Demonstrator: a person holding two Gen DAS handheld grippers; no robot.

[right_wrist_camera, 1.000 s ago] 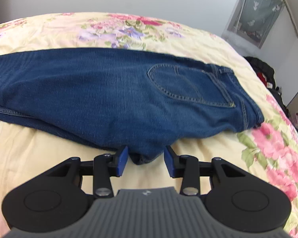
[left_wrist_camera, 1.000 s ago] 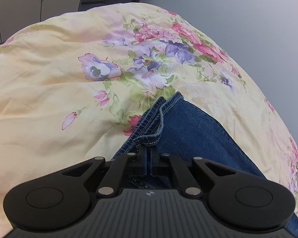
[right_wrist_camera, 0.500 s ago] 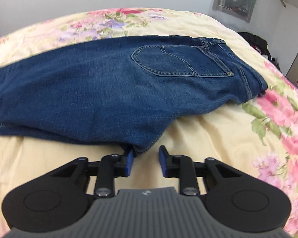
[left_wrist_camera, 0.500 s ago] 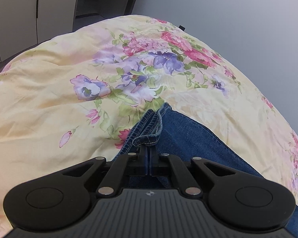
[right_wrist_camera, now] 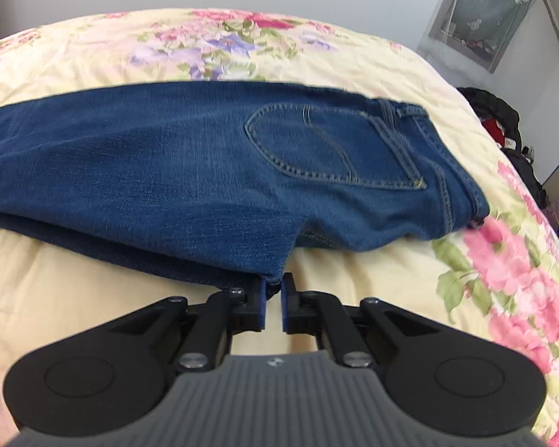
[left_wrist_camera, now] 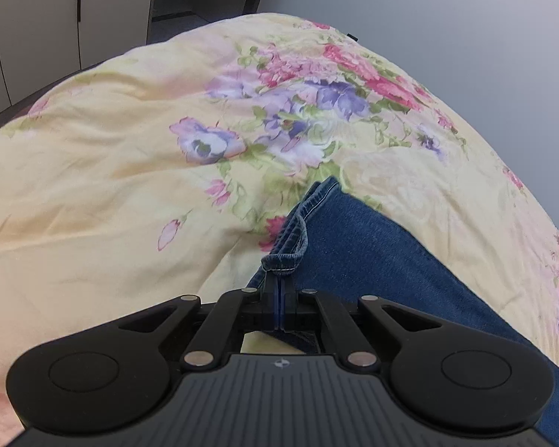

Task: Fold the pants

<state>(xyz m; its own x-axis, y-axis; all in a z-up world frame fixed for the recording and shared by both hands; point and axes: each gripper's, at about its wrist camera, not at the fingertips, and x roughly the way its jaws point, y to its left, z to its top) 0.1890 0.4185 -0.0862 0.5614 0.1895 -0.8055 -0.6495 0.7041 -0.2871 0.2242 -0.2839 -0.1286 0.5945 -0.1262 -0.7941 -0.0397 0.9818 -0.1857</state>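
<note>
Blue jeans (right_wrist_camera: 167,171) lie folded lengthwise across a floral yellow bedspread (right_wrist_camera: 372,283), back pocket (right_wrist_camera: 328,145) up and waistband at the right. In the right wrist view my right gripper (right_wrist_camera: 274,290) is at the near edge of the jeans by the crotch; its jaws are closing and pinch the denim corner between the blue pads. In the left wrist view my left gripper (left_wrist_camera: 279,287) is shut on the bunched leg hem (left_wrist_camera: 285,259) of the jeans (left_wrist_camera: 372,260), which run off to the lower right. The bedspread (left_wrist_camera: 111,193) spreads to the left.
A dark heap of clothes (right_wrist_camera: 503,123) lies beyond the bed's right side. A framed grey panel (right_wrist_camera: 480,15) leans on the wall there. Pale cupboard doors (left_wrist_camera: 37,18) and a dark doorway stand past the bed's far end. A grey wall (left_wrist_camera: 447,18) is behind.
My right gripper's jaws have closed from well apart onto the jeans' near edge. My left gripper stays shut on the hem, and its view has shifted a little along the bed.
</note>
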